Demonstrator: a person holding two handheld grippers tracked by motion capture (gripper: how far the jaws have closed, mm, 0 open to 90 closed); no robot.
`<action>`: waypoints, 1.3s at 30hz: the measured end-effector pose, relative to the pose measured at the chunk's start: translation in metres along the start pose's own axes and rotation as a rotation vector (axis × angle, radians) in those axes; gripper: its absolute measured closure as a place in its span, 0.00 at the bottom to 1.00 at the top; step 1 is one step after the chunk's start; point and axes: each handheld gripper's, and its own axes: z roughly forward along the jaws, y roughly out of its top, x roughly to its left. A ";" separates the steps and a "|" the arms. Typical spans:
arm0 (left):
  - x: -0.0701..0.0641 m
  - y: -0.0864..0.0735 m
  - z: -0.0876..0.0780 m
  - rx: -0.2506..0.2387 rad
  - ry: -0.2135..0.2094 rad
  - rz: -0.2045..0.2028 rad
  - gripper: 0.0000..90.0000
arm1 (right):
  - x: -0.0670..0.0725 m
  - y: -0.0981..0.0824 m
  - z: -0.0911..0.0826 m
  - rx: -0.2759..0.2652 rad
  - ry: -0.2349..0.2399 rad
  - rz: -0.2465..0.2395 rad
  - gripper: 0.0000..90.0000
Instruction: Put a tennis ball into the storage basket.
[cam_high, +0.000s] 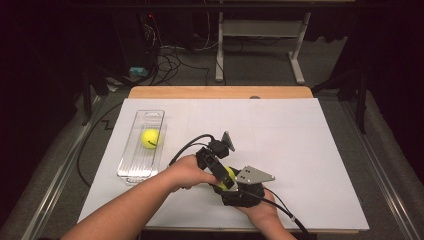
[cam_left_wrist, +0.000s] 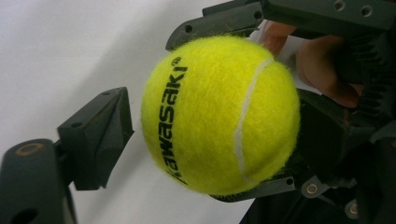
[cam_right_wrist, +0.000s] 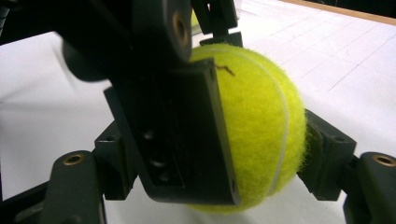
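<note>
A yellow-green tennis ball (cam_high: 229, 173) marked "Kawasaki" hangs just above the white sheet at the near middle. My right gripper (cam_high: 236, 183), coming up from the near edge, is shut on it. In the right gripper view its right pad (cam_right_wrist: 322, 154) presses the felt. My left gripper (cam_high: 221, 169) reaches in from the left with the ball (cam_left_wrist: 219, 114) between its jaws. In the left gripper view its left fingertip (cam_left_wrist: 100, 137) stands a thin gap off the felt, and the ball hides the other side. A second tennis ball (cam_high: 150, 138) lies in a clear plastic tray (cam_high: 131, 169) at the left.
A white sheet (cam_high: 300, 145) covers the table, with a wooden edge (cam_high: 220, 92) at the far side. Black cables trail from both grippers, one (cam_high: 182, 150) looping left of the hands. Beyond the table are a desk frame (cam_high: 260, 30) and floor cables.
</note>
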 end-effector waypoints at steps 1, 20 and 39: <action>0.000 0.000 -0.001 -0.005 -0.010 0.006 0.28 | 0.000 0.000 0.000 0.003 -0.001 0.003 0.30; -0.004 0.000 -0.007 -0.011 0.054 0.015 0.30 | -0.001 -0.003 0.005 -0.007 0.007 0.005 0.02; 0.013 -0.011 -0.024 -0.025 0.180 -0.050 0.30 | -0.026 -0.013 -0.018 -0.005 -0.090 0.010 0.00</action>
